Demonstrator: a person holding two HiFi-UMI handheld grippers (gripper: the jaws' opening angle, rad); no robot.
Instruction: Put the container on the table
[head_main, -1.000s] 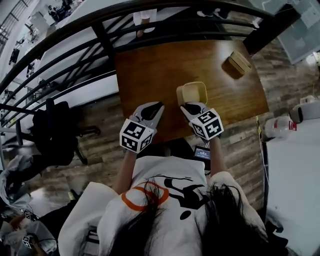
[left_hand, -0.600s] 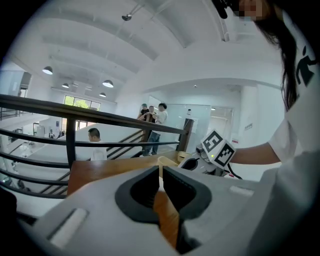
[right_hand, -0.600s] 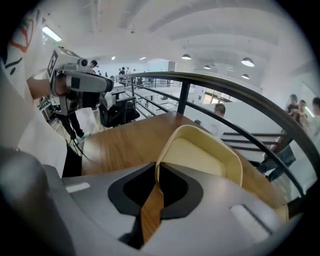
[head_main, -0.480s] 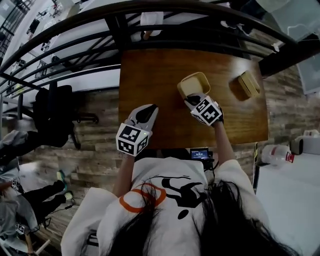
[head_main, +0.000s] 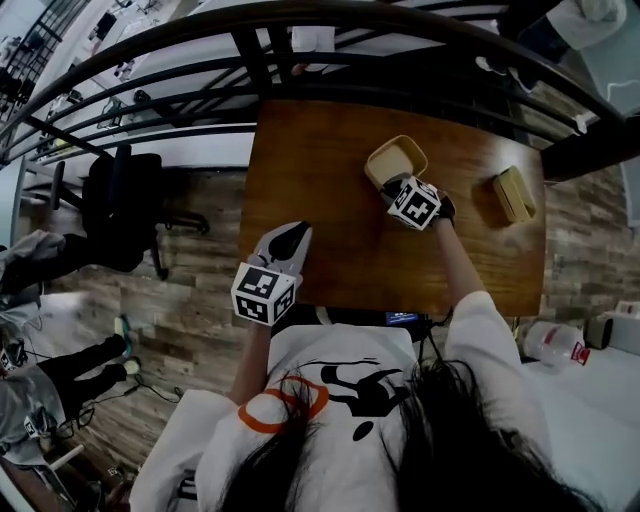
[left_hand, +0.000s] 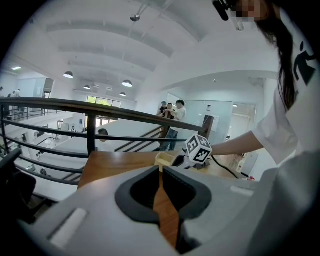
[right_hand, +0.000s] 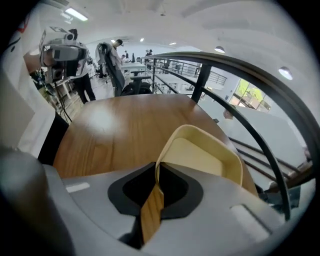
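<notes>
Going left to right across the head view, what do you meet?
Black chair → left claw → container → small box. The right claw overlaps the container, so it is left out.

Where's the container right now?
Head view: the container is over the table's far middle, its rim pinched in the right gripper, with a tan object to its right.

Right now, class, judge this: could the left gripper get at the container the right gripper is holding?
Probably yes. Only bare table lies between the left gripper and the container. Its jaws are shut, though, and the right gripper is clamped on the near rim.
</notes>
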